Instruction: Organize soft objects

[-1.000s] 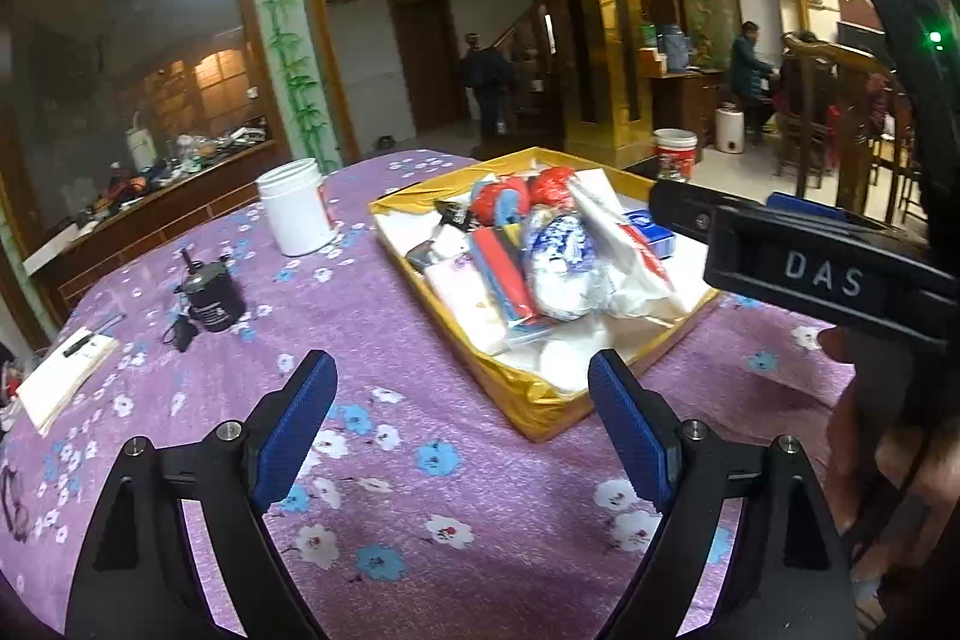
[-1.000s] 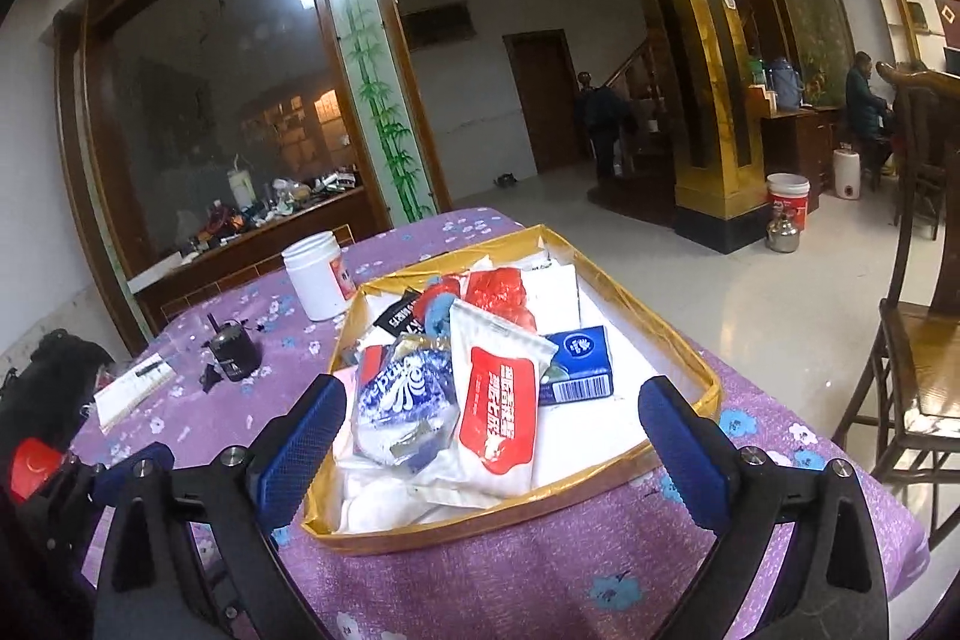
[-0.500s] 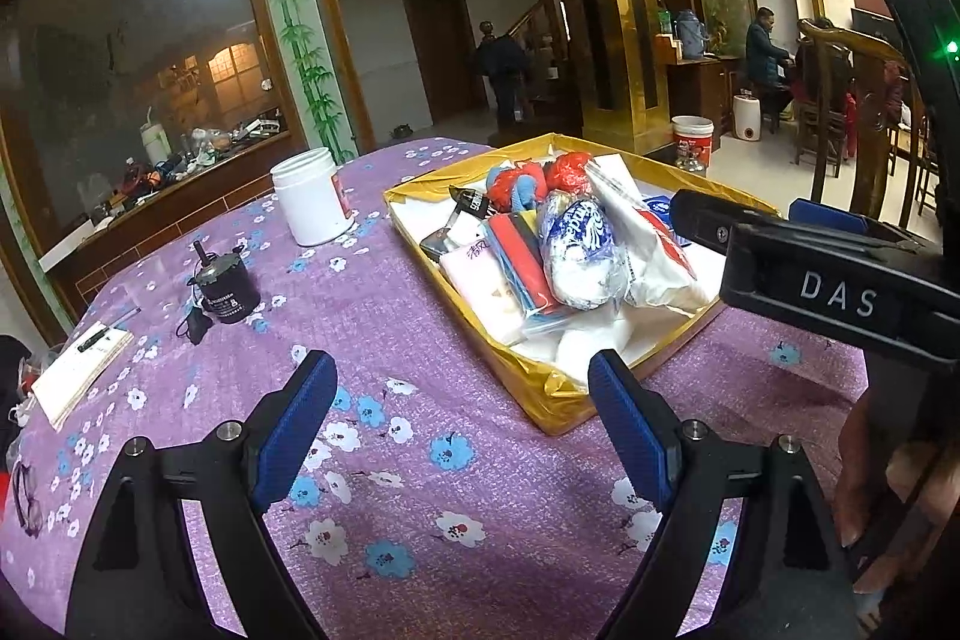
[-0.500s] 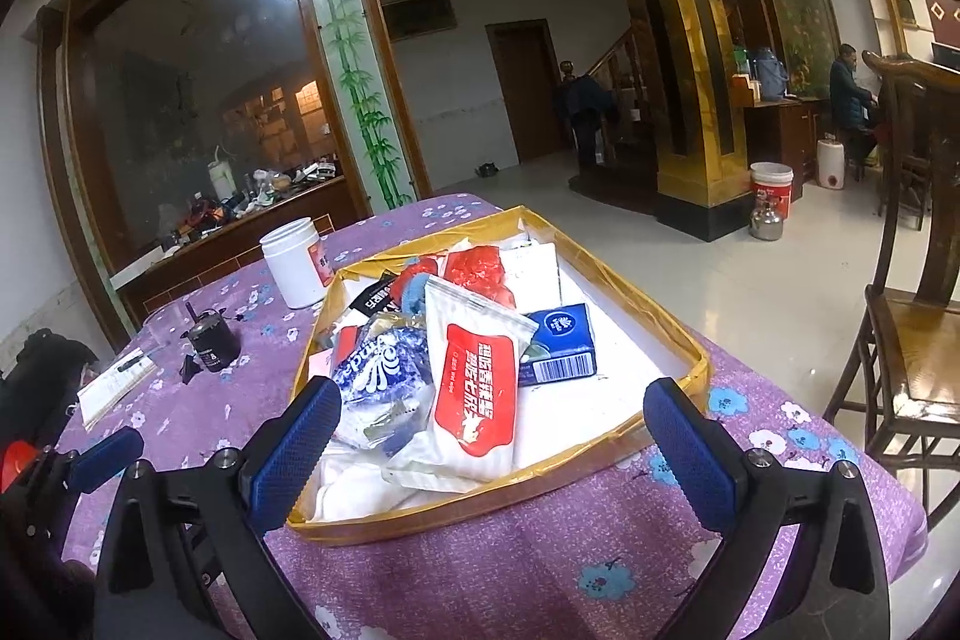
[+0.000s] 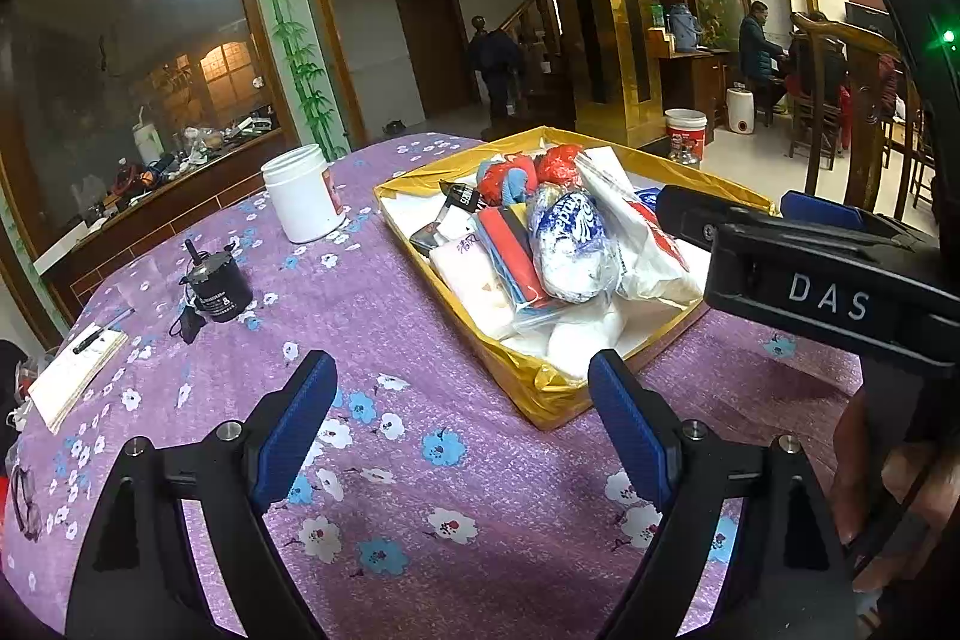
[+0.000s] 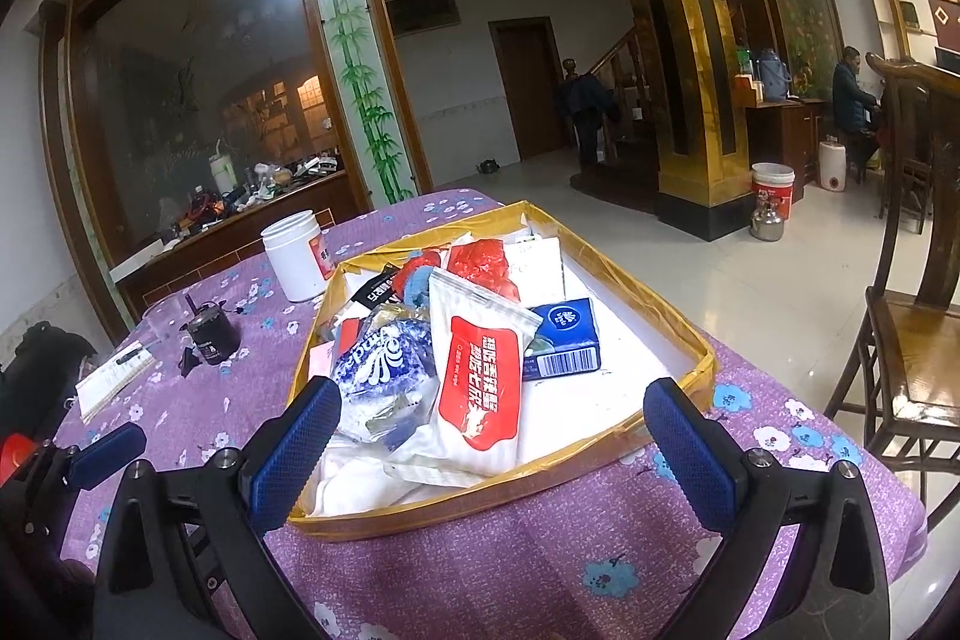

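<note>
A shallow gold-edged tray (image 6: pixel 690 340) (image 5: pixel 540 388) on the purple flowered table holds a heap of soft packs: a white pack with a red label (image 6: pixel 480 388), a blue-and-white bag (image 6: pixel 384 370) (image 5: pixel 570 244), a blue tissue pack (image 6: pixel 564 340), red items (image 6: pixel 480 268) and white cloth (image 6: pixel 360 478). My right gripper (image 6: pixel 486 451) is open and empty, hovering over the tray's near edge. My left gripper (image 5: pixel 462 424) is open and empty above the tablecloth, left of the tray. The right gripper's body (image 5: pixel 810 280) shows in the left wrist view.
A white jar (image 6: pixel 297 256) (image 5: pixel 303 202), a small black device (image 6: pixel 210 334) (image 5: pixel 216 283) and a notepad (image 6: pixel 114 379) (image 5: pixel 72 376) lie on the table left of the tray. A wooden chair (image 6: pixel 912 340) stands by the table's right edge.
Both grippers have shifted slightly, still open; the tray sits a little further right in the left wrist view. Nothing was picked up.
</note>
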